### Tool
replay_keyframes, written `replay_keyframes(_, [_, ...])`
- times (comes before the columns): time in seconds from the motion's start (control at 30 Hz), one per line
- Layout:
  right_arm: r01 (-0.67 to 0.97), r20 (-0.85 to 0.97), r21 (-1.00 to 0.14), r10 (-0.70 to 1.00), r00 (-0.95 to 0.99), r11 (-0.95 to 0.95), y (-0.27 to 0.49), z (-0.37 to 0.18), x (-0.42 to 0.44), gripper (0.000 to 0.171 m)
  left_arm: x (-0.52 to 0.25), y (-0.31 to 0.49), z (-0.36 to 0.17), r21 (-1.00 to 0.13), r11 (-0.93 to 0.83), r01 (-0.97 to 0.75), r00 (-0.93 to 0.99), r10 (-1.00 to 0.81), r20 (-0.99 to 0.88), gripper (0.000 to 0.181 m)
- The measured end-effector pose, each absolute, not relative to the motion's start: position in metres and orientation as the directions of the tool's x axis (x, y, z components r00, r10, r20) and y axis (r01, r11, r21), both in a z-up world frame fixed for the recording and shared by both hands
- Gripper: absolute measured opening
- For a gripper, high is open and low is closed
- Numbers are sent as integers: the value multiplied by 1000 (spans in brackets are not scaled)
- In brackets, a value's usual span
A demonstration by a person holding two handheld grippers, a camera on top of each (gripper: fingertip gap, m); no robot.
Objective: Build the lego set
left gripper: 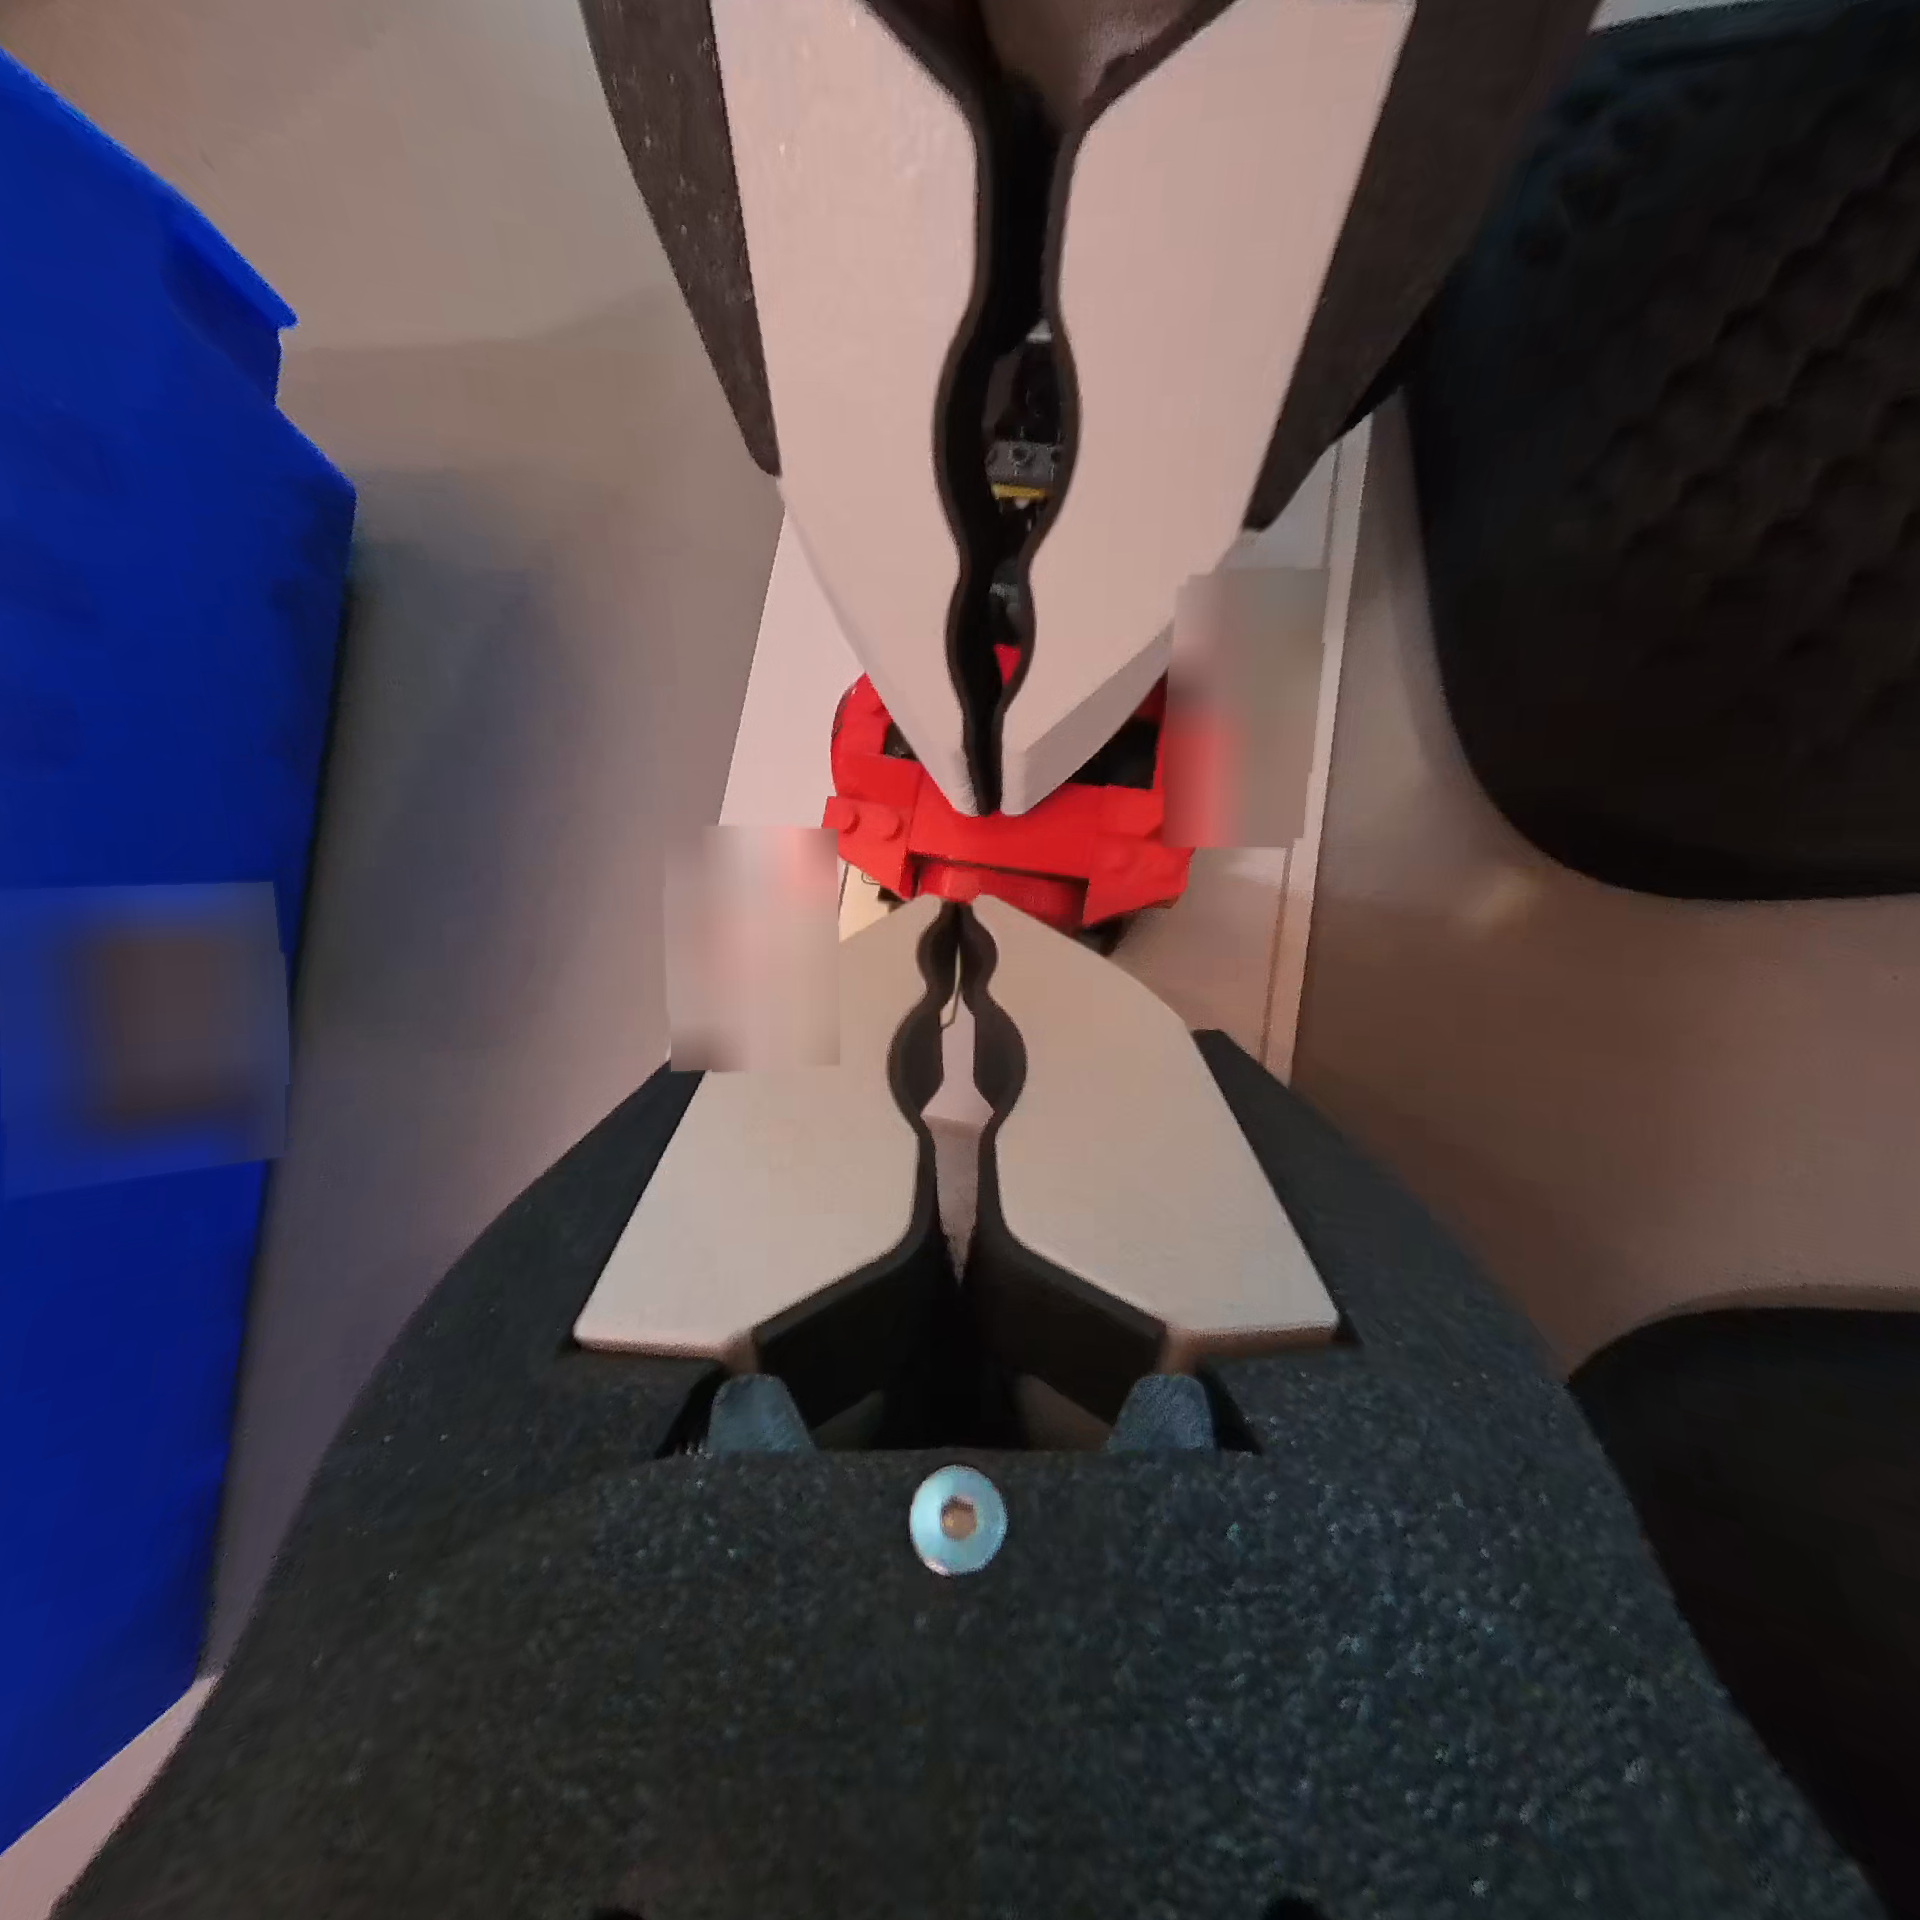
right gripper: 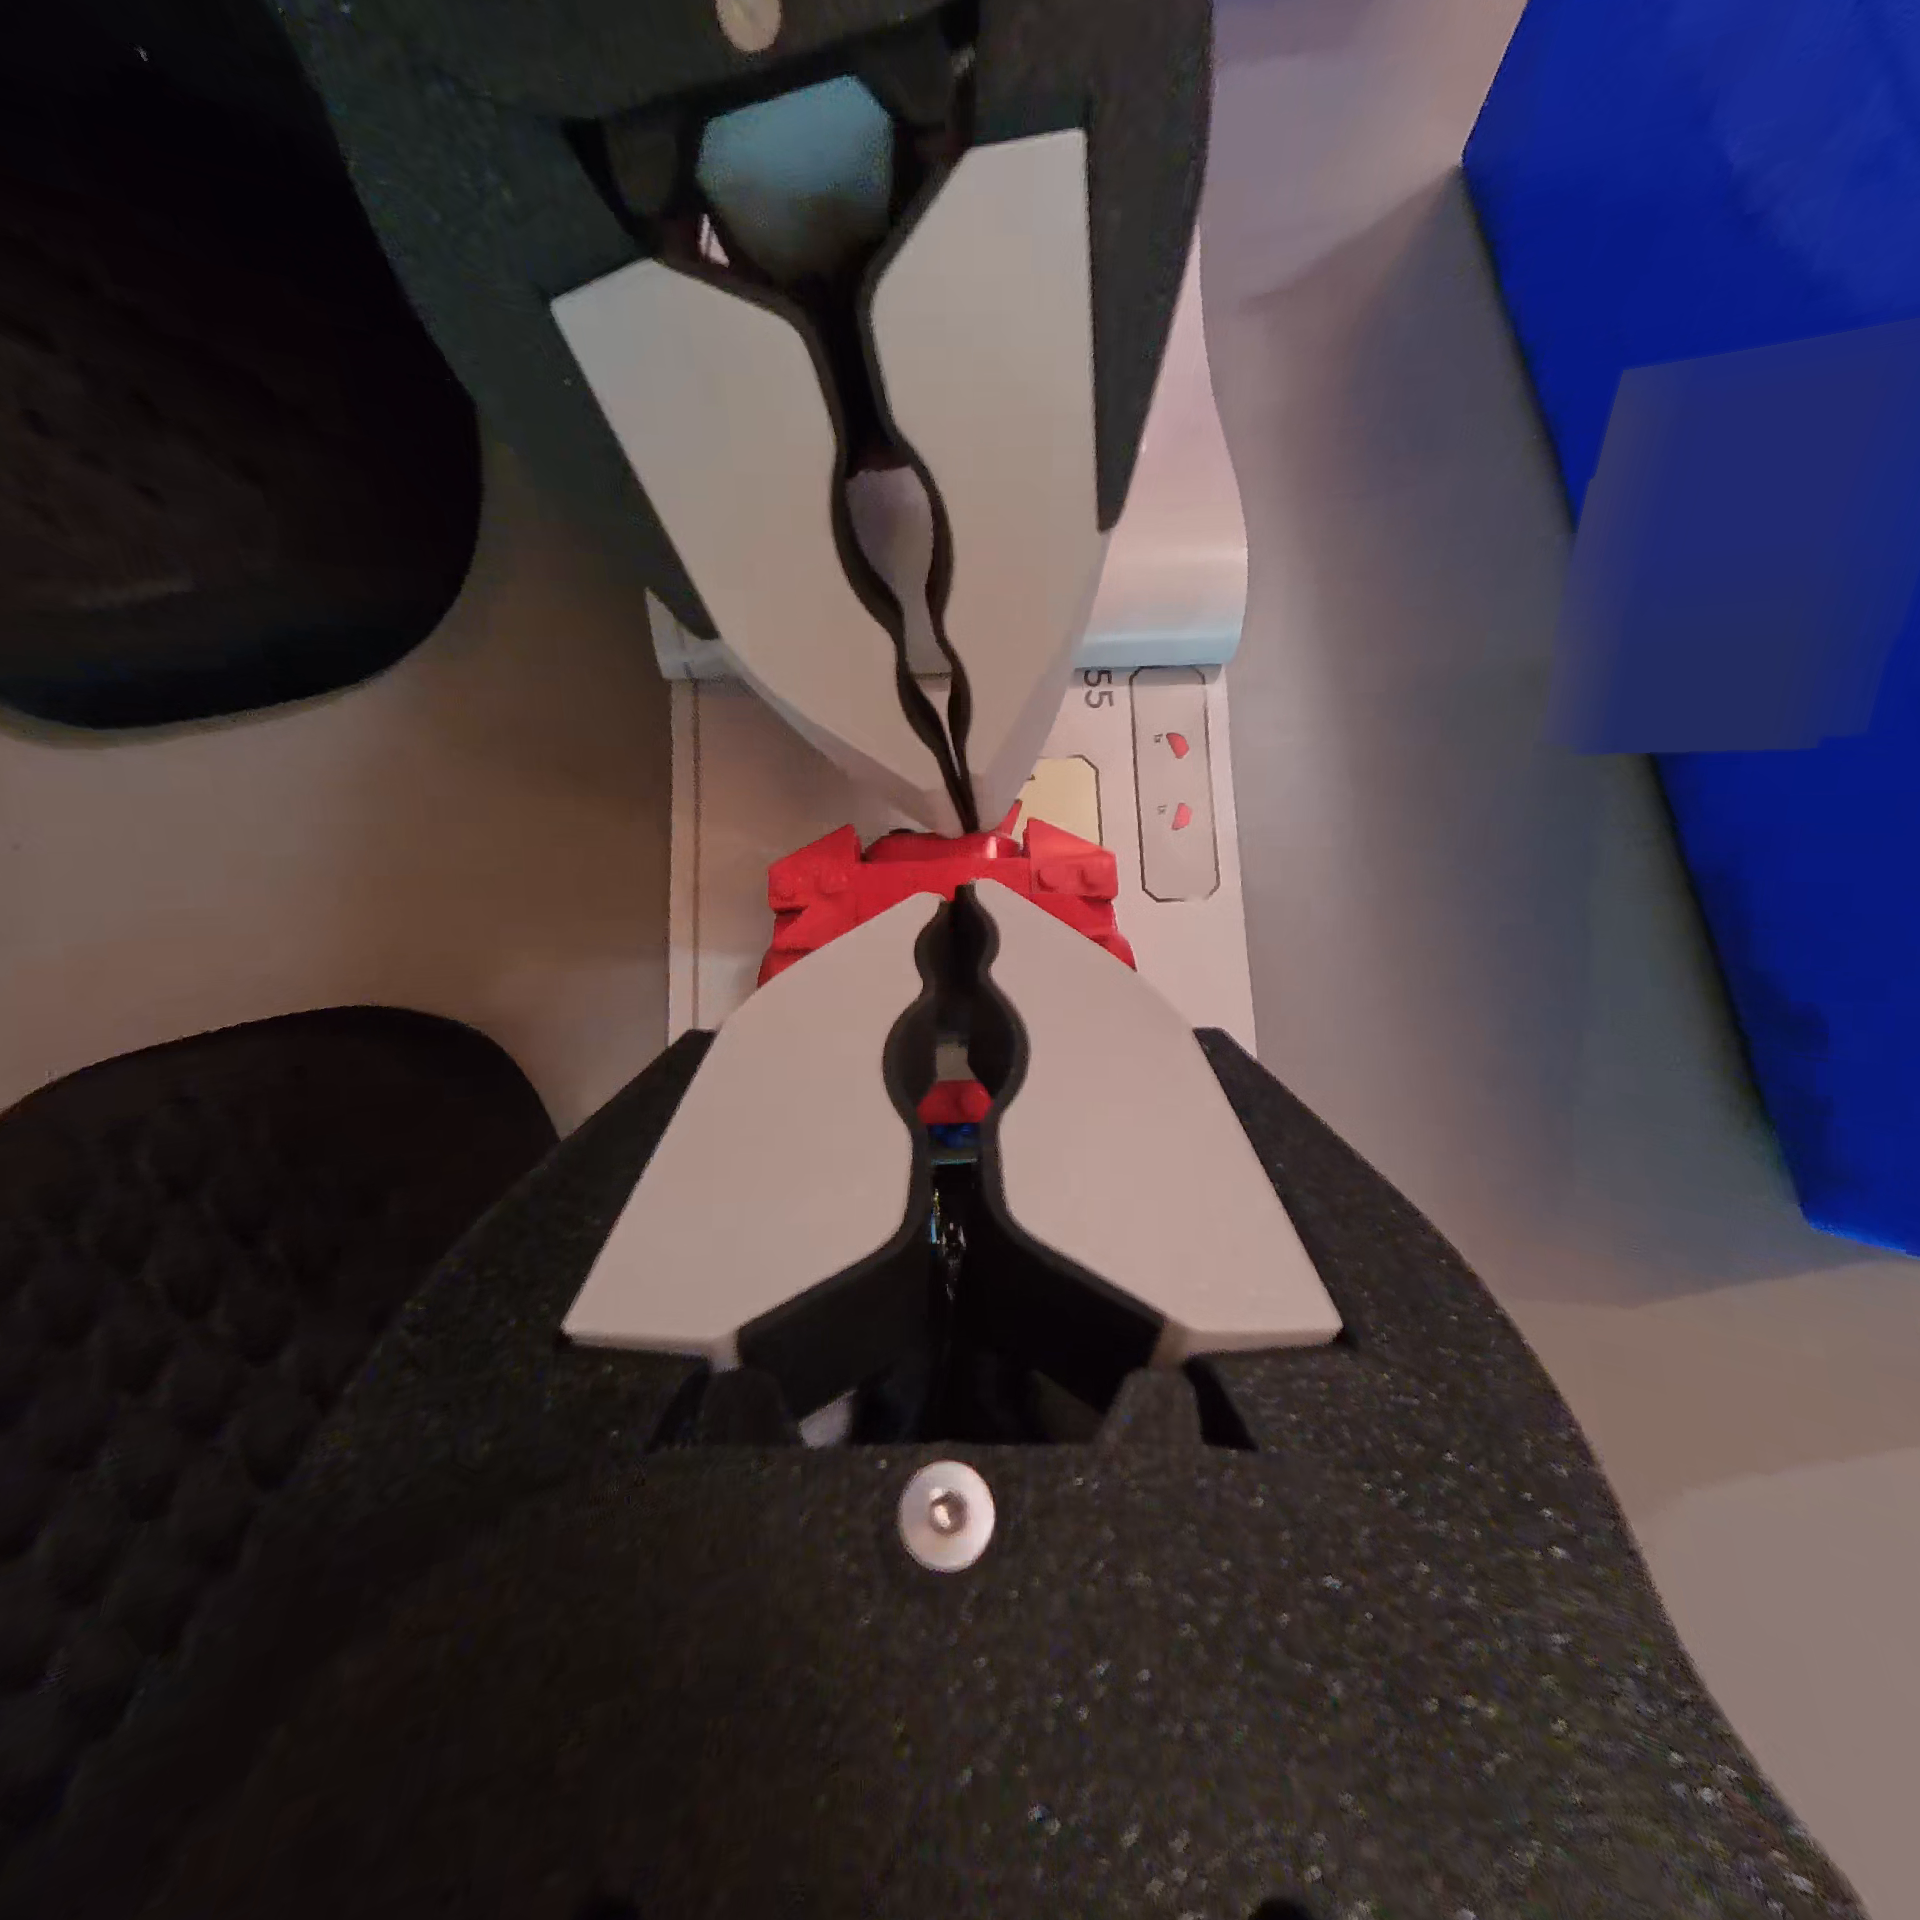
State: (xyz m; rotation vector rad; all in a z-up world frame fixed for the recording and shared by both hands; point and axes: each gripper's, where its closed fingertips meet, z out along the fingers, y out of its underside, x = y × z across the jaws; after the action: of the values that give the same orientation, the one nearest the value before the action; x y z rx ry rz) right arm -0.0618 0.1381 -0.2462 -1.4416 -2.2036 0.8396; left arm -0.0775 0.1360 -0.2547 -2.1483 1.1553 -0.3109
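A red lego model (left gripper: 1003, 857) sits over an open instruction booklet (left gripper: 1314, 935), between my two grippers, which face each other tip to tip. In the left wrist view my left gripper (left gripper: 958, 914) is shut with its tips against the model's near edge. My right gripper (left gripper: 982, 805) comes from the top, shut, with its tips on the model's far side. In the right wrist view my right gripper (right gripper: 961, 899) lies over the model (right gripper: 831, 883), and the left gripper (right gripper: 968, 821) meets it from above. What the tips pinch is hidden.
A blue bin (left gripper: 156, 727) stands to one side and also shows in the right wrist view (right gripper: 1714, 416). Black quilted pads (left gripper: 1683, 520) (right gripper: 208, 1299) lie on the other side. The booklet (right gripper: 1174, 966) rests on a beige table (right gripper: 364, 883). The tips of both grippers are at nearly the same place.
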Motion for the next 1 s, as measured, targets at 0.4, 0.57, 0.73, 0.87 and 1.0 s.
replay_keyframes(0.4, [752, -47, -594, 920, -389, 287, 134, -246, -68, 0, -76, 134, -255, -678, -368, -636, 564, -821, -83, 0])
replay_keyframes(0.57, [765, -51, -585, 928, -368, 271, 134, -246, -68, 0, -70, 133, -253, -681, -365, -635, 554, -829, -72, 0])
replay_keyframes(0.73, [781, -46, -569, 938, -344, 258, 134, -247, -68, 1, -70, 133, -253, -695, -370, -617, 559, -827, -56, 0])
replay_keyframes(0.87, [802, -46, -541, 943, -331, 255, 133, -247, -70, 0, -70, 133, -253, -686, -371, -626, 560, -826, -65, 0])
replay_keyframes(1.0, [806, 1, -512, 938, -346, 297, 133, -246, -70, 0, -72, 133, -253, -680, -380, -627, 571, -818, -70, 0])
